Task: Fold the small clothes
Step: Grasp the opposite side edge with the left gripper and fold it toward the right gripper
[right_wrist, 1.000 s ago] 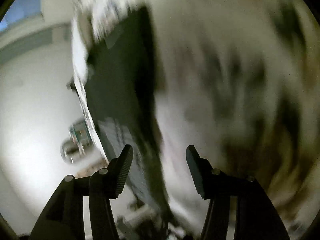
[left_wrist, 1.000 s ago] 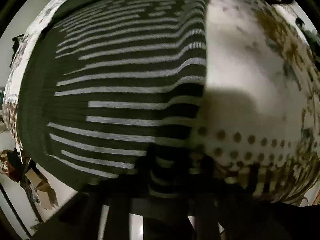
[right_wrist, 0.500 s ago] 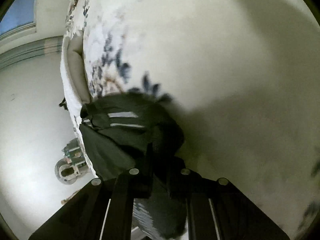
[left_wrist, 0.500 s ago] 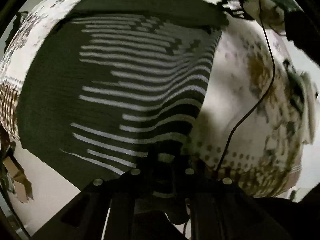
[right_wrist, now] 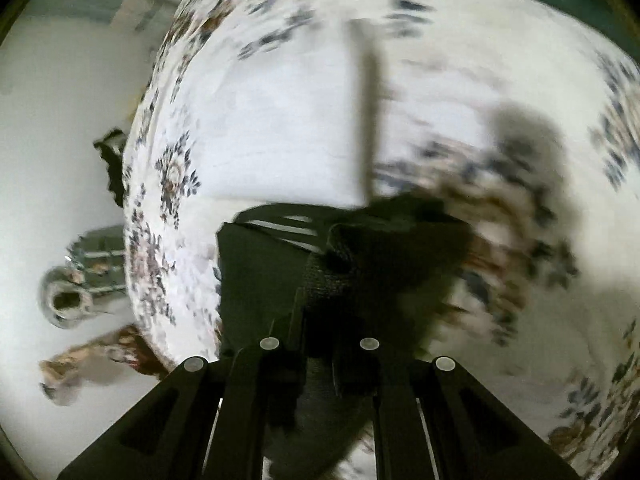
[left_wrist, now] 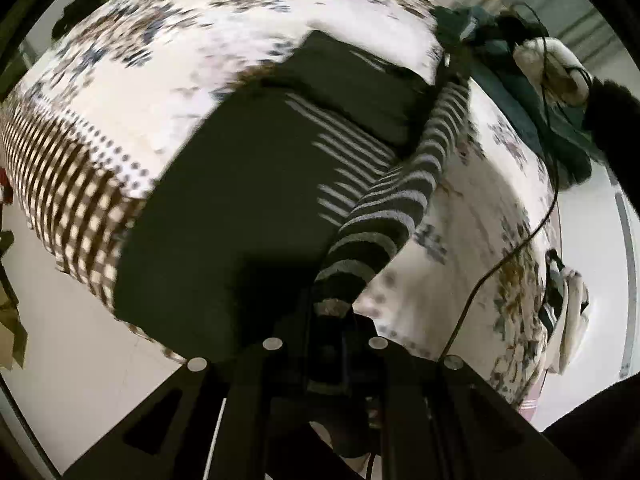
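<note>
A black garment with grey-white stripes (left_wrist: 224, 208) lies spread on a bed with a floral cover (left_wrist: 160, 60). My left gripper (left_wrist: 326, 332) is shut on the striped edge of the garment and holds a striped band (left_wrist: 400, 200) of it lifted and stretched toward the far side. My right gripper (right_wrist: 320, 336) is shut on a dark bunched part of the same garment (right_wrist: 360, 264), raised above the bed cover (right_wrist: 280, 120). The fingertips of both grippers are hidden in cloth.
A dark green cloth (left_wrist: 532, 92) and a white object with a black cable (left_wrist: 552, 64) lie at the bed's far right. A white-and-dark item (left_wrist: 568, 312) lies at the right edge. The floor (right_wrist: 48, 160) with a metal object (right_wrist: 72, 292) shows beyond the bed.
Both grippers, shut on the garment, have lifted and pulled it: the flat striped cloth is now partly folded, with a striped band stretched upward. The right gripper closed on it one second ago.
</note>
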